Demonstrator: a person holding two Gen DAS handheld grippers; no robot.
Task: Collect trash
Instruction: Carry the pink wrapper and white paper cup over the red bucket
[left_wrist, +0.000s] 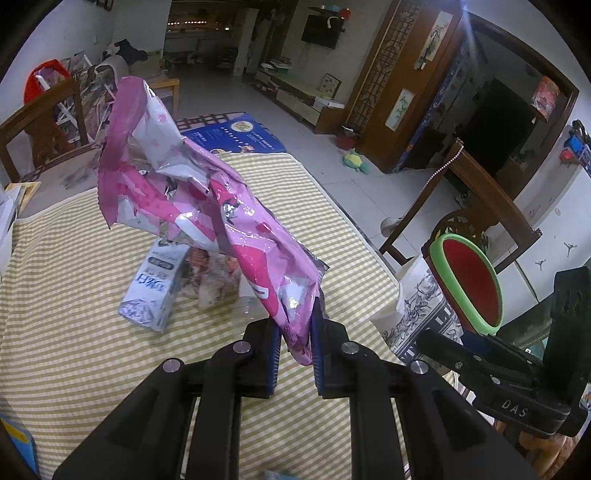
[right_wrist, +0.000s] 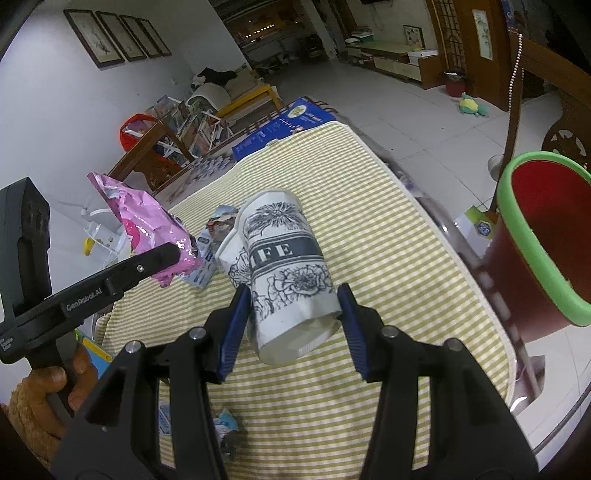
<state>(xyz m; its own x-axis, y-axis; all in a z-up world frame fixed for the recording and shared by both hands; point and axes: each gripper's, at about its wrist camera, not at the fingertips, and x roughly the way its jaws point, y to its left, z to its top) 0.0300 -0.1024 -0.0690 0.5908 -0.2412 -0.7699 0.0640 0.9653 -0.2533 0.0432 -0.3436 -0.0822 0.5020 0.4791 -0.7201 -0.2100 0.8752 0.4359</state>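
While the left gripper (left_wrist: 295, 354) pinches a pink wrapper (left_wrist: 207, 206) that stands above it, the right gripper (right_wrist: 291, 325) clamps a crushed paper cup (right_wrist: 284, 273) left of the red bin (right_wrist: 532, 240).

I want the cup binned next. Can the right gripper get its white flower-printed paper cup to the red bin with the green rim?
Probably yes. The right gripper grips the white flower-printed paper cup, and the red bin with the green rim stands open beside the striped table, nothing between.

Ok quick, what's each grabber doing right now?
Left gripper: closed on the crinkly pink plastic wrapper.
Right gripper: closed on the white paper cup with black flower print.
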